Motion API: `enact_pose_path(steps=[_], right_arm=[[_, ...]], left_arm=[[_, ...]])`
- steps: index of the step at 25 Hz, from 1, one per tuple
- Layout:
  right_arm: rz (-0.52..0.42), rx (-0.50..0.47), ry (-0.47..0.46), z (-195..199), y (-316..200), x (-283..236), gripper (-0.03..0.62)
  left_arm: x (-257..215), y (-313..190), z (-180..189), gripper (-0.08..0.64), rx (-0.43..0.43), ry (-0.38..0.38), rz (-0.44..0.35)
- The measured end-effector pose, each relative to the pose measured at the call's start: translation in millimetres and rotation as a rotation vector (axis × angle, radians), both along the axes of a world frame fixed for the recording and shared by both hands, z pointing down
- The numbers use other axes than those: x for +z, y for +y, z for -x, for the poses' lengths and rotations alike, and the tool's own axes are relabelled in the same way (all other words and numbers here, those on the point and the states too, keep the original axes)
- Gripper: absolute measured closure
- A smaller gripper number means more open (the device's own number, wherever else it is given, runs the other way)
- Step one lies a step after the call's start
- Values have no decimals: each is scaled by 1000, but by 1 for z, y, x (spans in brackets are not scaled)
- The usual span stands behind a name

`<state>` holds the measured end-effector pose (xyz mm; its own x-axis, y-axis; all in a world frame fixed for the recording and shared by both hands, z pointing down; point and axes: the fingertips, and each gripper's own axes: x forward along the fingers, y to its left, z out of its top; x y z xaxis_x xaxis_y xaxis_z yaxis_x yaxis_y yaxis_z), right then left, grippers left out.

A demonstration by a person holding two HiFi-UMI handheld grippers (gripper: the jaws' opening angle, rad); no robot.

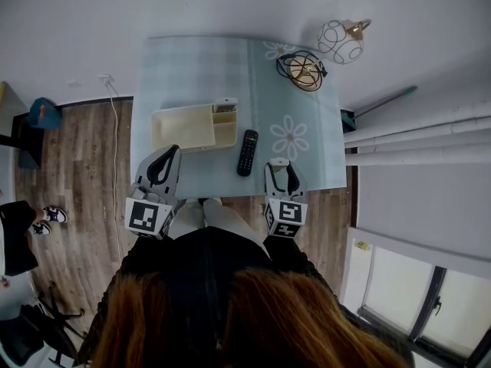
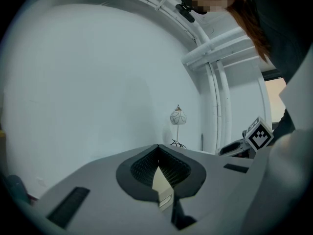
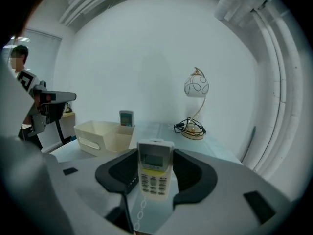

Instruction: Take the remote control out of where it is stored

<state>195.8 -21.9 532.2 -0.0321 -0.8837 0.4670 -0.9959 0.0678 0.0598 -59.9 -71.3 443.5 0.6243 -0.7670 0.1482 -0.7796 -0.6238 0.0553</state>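
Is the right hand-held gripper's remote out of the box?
Out: the remote sits clamped in the right hand-held gripper, clear of the box.

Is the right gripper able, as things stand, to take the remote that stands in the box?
Probably not yet. The right gripper is shut on a white remote, so its jaws are not free. The way looks open: the box remote stands upright above the rim of the box, nothing before it.

Your left gripper (image 1: 173,150) hovers by the near left corner of the cream box (image 1: 184,129) on the pale blue table (image 1: 307,167). A black remote (image 1: 247,152) lies flat just right of the box. Your right gripper (image 1: 279,167) grips a white remote (image 1: 278,162) at the table's near edge. A lamp (image 1: 339,38) stands at the far right corner.
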Motion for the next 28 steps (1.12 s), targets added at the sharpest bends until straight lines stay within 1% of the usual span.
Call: enact_pose_path(steps=[5, 9, 13, 21, 28], right_arm=[[73, 21, 0, -9, 8, 29, 357], [75, 22, -1, -10, 3, 34, 357], [80, 24, -5, -11, -6, 37, 357], [91, 15, 5, -14, -20, 42, 357], [134, 12, -18, -21, -42, 56, 357]], left_arm=[[0, 0, 2, 554, -4, -5, -3], [2, -1, 7, 554, -18, -10, 5], [0, -2, 8, 554, -21, -5, -7], [2, -2, 16, 554, -51, -18, 15], [3, -2, 19, 554, -61, -18, 13]])
